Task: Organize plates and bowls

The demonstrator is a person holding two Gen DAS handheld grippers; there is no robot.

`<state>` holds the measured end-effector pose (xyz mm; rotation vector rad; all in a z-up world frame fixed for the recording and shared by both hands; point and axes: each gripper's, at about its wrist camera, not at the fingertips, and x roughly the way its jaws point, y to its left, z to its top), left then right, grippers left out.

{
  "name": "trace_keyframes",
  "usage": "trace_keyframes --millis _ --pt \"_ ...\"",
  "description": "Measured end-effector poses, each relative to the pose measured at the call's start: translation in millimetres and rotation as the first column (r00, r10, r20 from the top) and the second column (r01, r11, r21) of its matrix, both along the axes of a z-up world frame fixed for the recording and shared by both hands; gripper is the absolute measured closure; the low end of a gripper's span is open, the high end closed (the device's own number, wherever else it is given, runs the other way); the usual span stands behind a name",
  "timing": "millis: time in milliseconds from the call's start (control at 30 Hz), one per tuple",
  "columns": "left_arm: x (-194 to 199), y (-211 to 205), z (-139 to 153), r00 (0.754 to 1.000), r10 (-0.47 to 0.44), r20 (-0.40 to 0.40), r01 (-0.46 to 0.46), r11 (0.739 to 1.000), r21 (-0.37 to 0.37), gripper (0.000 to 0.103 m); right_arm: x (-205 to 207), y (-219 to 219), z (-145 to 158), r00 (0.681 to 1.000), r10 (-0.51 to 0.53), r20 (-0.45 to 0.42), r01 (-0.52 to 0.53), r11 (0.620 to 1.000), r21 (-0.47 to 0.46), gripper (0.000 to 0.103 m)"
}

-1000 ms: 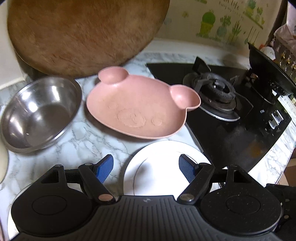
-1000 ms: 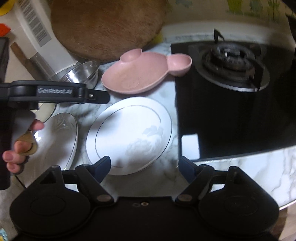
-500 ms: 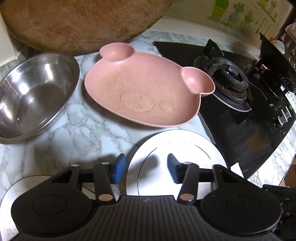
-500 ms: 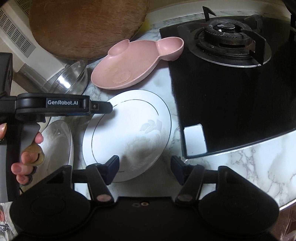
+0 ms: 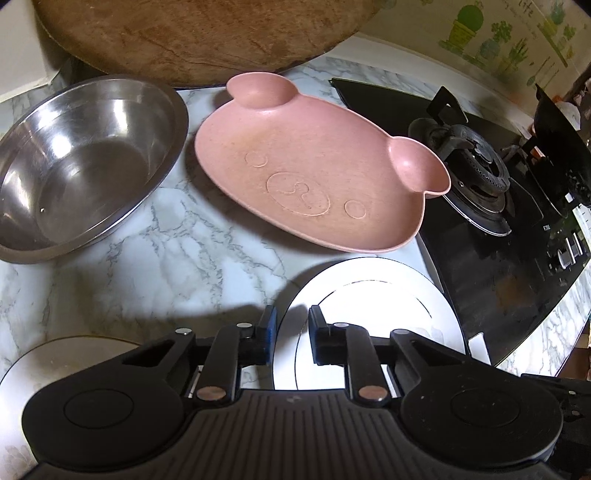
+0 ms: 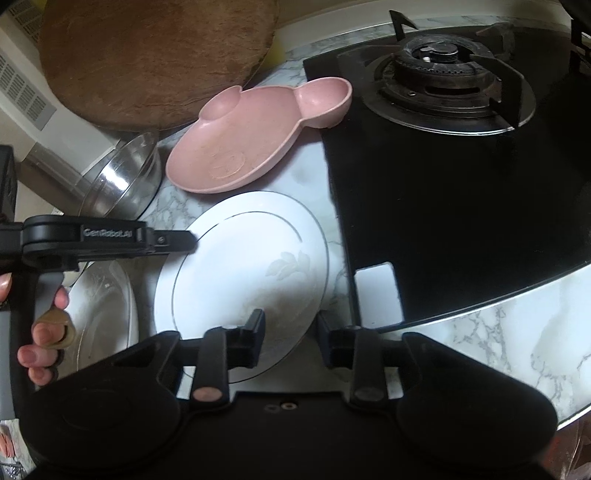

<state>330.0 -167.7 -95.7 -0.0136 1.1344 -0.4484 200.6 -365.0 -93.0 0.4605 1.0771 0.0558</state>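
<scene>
Both tongs have just been narrowing on the white round plate (image 6: 240, 266): left tongs (image 5: 291, 325) at its nine o'clock rim, right tongs (image 6: 291, 332) at five o'clock; whether either pinches, I cannot tell. Beyond lie the pink bear-shaped plate (image 5: 314, 166) and steel bowl (image 5: 85, 158), unstacked on the marble table (image 5: 166, 258).

Board: my view ends at a round wooden chopping board (image 5: 192, 33) propped up at the back.
Stove: a black glass gas hob (image 6: 461, 206) lies on my right, burner (image 6: 448, 64) unlit.
Counter: marble worktop (image 5: 155, 273) beneath.
Wall: cactus stickers (image 5: 495, 29).
</scene>
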Motion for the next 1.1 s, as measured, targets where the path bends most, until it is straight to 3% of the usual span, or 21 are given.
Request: trace_keyframes --millis 133,667,1100 --pt "-3.6 1.1 0.2 1.0 -0.002 0.002 0.002 1.0 -0.003 0.086 -0.6 -4.6 -1.7 1.0 -0.011 -0.003 0.011 1.0 -0.002 0.088" --pt "-24.5 11.3 21.5 0.999 0.039 0.027 -0.038 0.998 -0.049 0.086 -1.9 -6.7 8.0 1.0 -0.005 0.03 0.006 0.999 -0.037 0.091" --pt "-39.4 31.1 52.7 0.995 0.093 0.047 -0.091 0.994 -0.053 0.086 2.4 1.2 33.9 0.996 0.033 0.082 -0.029 0.999 -0.04 0.092"
